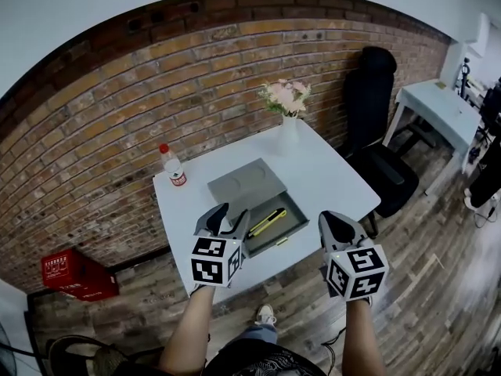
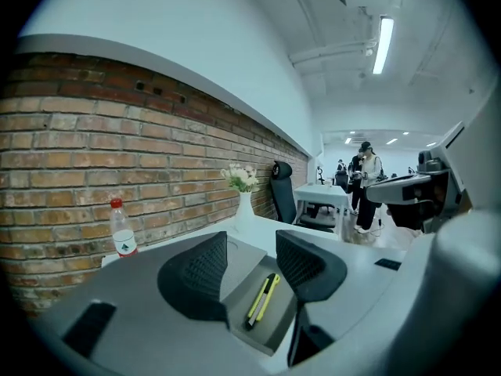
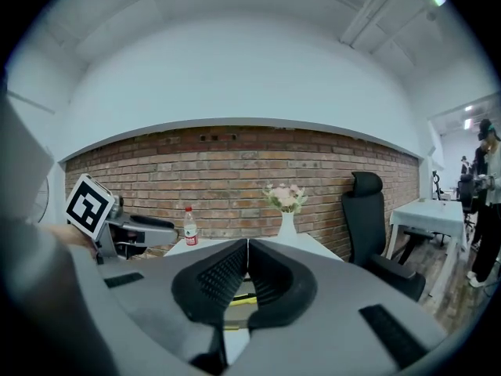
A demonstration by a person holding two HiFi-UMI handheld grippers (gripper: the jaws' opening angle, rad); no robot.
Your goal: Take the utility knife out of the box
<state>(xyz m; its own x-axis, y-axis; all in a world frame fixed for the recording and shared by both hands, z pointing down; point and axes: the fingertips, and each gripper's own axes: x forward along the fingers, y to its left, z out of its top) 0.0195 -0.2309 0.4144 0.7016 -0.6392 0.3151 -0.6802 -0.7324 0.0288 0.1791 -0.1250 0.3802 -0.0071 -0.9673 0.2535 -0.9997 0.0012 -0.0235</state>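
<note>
A grey box lies open near the front of the white table, its lid laid back beside it. The yellow and black utility knife lies in the box tray. My left gripper hovers over the tray's left end, open, close beside the knife. In the left gripper view the knife shows below and between the spread jaws of that gripper. My right gripper hangs off the table's front right, shut with nothing in it. A sliver of yellow knife shows under it.
A water bottle stands at the table's back left and a white vase of flowers at the back. A black office chair and a second white table are to the right. A red crate sits on the floor.
</note>
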